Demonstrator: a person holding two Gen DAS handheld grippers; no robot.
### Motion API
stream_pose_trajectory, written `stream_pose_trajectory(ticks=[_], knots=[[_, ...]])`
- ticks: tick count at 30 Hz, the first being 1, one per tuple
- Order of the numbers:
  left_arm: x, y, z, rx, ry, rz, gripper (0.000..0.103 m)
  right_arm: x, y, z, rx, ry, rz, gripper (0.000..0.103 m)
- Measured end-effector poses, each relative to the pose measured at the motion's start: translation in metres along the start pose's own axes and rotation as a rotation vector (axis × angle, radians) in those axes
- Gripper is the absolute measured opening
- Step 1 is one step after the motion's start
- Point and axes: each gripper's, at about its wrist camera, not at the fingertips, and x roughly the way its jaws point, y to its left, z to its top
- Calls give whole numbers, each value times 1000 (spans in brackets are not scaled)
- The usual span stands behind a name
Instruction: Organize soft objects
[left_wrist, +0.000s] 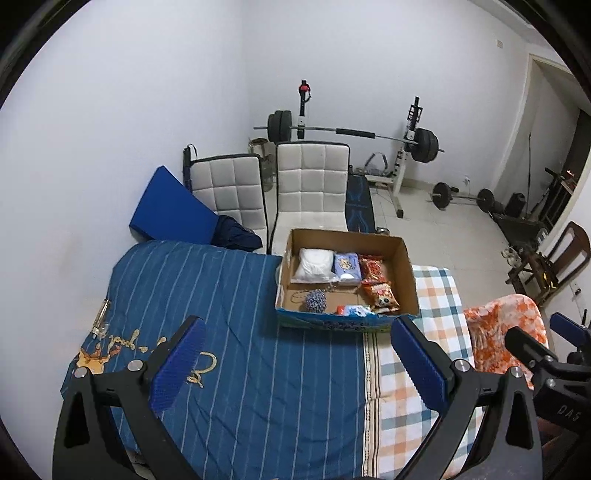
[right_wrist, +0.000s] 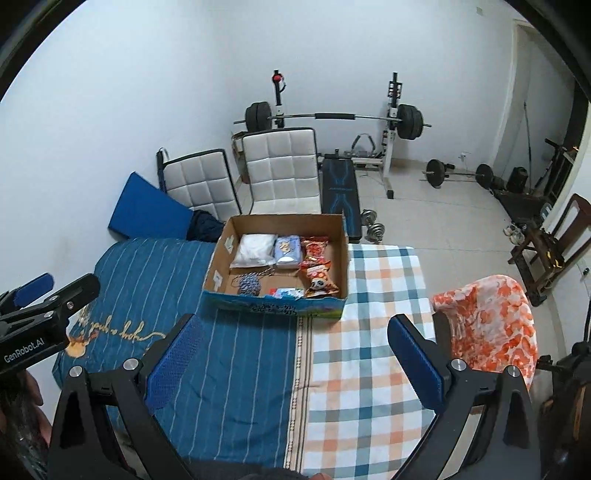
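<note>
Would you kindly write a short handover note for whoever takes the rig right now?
Left gripper: open, empty, above the blue striped bedspread.
Right gripper: open, empty, above the seam with the orange-and-teal checked cloth.
Brown cardboard box on the bed holds a white plastic pouch, blue tissue pack, red snack bags and blue-white yarn ball.
Done: these are boxed.
Left, perhaps: orange-and-white floral fabric lies outside, right of the box.

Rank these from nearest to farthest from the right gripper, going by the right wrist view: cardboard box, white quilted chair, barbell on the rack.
1. Cardboard box, on the bed ahead of the right gripper.
2. White quilted chair, just behind the box.
3. Barbell, racked at the back wall.
</note>
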Motion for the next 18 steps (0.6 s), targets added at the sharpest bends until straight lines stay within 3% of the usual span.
stream_pose_trajectory(ticks=[18], knots=[[-1, -11, 4, 27, -28, 25, 102, -1, -15, 7, 16, -46, -54, 103]])
